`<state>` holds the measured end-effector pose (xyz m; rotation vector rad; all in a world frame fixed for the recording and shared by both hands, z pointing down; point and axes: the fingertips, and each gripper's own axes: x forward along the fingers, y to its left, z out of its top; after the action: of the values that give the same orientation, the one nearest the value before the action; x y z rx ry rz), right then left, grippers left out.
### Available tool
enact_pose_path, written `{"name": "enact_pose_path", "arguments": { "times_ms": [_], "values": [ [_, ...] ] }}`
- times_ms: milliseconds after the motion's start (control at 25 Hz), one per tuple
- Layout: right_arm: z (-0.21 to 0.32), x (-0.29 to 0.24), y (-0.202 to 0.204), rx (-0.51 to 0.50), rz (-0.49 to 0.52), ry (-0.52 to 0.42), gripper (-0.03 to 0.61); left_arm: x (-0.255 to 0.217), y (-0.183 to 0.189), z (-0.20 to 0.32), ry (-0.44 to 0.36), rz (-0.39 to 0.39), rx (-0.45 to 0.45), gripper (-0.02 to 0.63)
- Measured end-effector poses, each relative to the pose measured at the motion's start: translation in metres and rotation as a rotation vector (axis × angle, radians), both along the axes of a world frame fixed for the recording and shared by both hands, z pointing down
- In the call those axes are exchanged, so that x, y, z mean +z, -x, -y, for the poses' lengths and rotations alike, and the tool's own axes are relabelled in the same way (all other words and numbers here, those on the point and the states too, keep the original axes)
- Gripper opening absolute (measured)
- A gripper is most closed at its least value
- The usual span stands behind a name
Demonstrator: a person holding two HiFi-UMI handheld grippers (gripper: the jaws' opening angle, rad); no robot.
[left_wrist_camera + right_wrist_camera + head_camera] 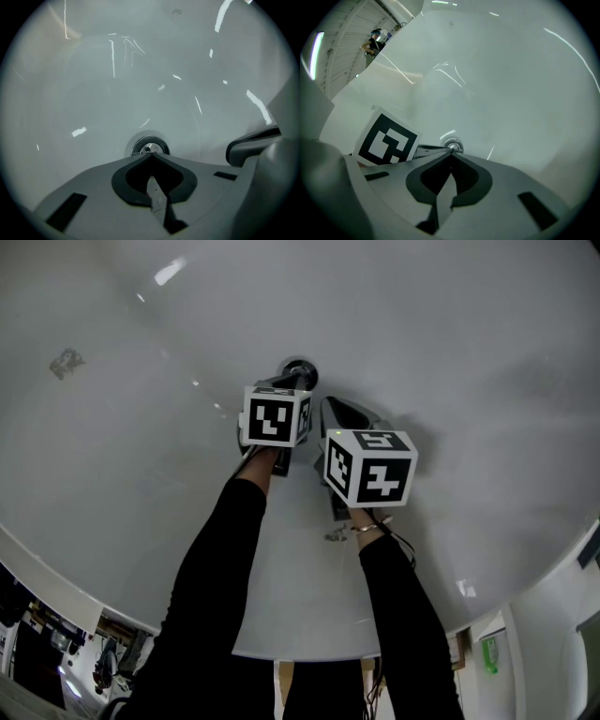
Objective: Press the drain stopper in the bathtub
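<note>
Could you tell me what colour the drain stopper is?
Shiny silver drain stopper, clearest in the left gripper view.

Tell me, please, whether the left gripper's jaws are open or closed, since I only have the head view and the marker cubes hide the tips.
Observer: The left gripper has its jaws shut together, with nothing between them.
Operator: Where do they point?
Observer: Their tips sit at the near edge of the drain stopper; I cannot confirm contact.
Operator: And the right one?
Observer: The right gripper is shut too, empty, and aimed at the same stopper.
</note>
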<state>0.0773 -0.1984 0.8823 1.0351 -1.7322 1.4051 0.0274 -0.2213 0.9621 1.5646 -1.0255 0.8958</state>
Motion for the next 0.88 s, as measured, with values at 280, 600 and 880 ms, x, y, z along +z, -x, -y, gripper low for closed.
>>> {"name": "enact_pose_path", "arguments": {
  "times_ms": [280, 600, 880],
  "values": [
    [-0.0003, 0.0026, -0.0014, 0.007, -0.011, 0.014, 0.002, 0.0018, 0.0014, 0.0008, -0.015, 0.048, -0.02, 0.008],
    [0.0019, 0.0033, -0.0046, 0.016, -0.017, 0.02, 0.002, 0.0072, 0.0054, -0.0006, 0.032, 0.072, -0.014, 0.009],
    [0.0035, -0.0032, -0.0072, 0.009, -0.022, -0.006, 0.002, 0.0037, 0.0018, 0.0003, 0.022, 0.08, -0.026, 0.009]
  ]
}}
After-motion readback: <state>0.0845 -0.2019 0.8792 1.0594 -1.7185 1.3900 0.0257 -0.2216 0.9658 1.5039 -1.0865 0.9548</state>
